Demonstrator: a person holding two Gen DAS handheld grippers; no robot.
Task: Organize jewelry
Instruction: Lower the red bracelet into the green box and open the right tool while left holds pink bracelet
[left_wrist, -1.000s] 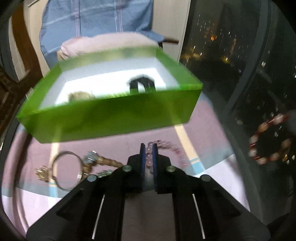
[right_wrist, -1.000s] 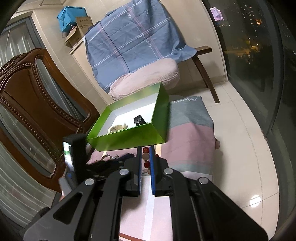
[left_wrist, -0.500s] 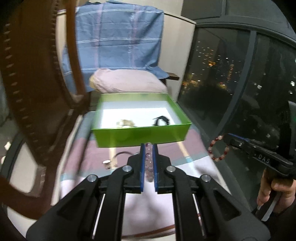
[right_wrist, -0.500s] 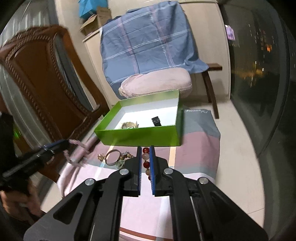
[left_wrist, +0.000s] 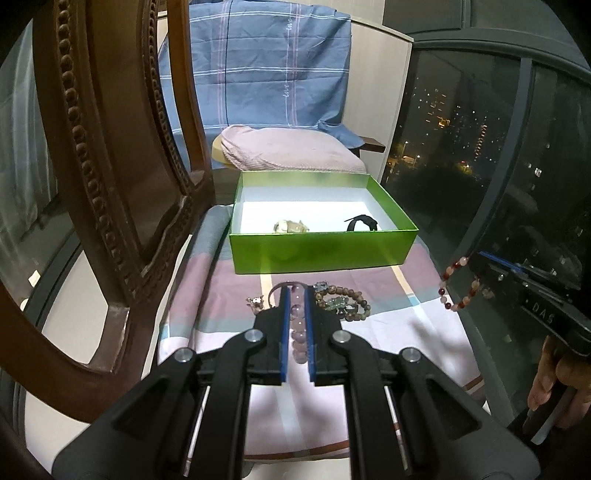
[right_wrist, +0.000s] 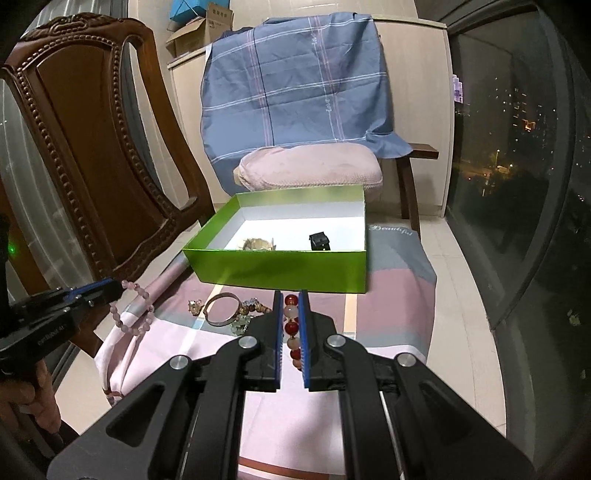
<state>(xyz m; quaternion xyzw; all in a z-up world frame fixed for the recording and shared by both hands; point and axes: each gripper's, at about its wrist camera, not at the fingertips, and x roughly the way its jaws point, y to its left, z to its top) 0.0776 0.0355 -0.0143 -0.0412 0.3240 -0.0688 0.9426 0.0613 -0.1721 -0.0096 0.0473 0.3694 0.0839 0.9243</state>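
Jewelry is split three ways now: pink bead bracelet (left_wrist: 298, 334) pinched in the left gripper (left_wrist: 295, 295), red-and-cream bead bracelet (right_wrist: 291, 332) pinched in the right gripper (right_wrist: 288, 299), rest in a small pile (left_wrist: 341, 301) on the striped cloth (left_wrist: 236, 288) just in front of the green box (left_wrist: 317, 253). Change vs a second ago: both grippers have pulled up and back from the box; the left view was right up against the box's front wall then, and now sees the whole box, pile and cloth from farther off. Both bracelets are lifted clear of the cloth and hang below the closed tongs, visible from the opposite wrist views as drooping loops. Meaning, probably: pick done for both, drop into box not yet done. Box already holds a pale cluster (left_wrist: 290, 226) and a small black piece (left_wrist: 362, 222). Still on the cloth: metal bangle (right_wrist: 221, 314), brown bead string (left_wrist: 351, 297), small charm (left_wrist: 255, 302). Orientation: each held bracelet runs lengthwise along its fingers in its own wrist view, beads in a line pointing toward the box; the loop's long axis looks roughly vertical as it hangs. Box long axis runs left-right across both views, open side up. Wooden chair (right_wrist: 92, 147) at left, close to the left gripper.
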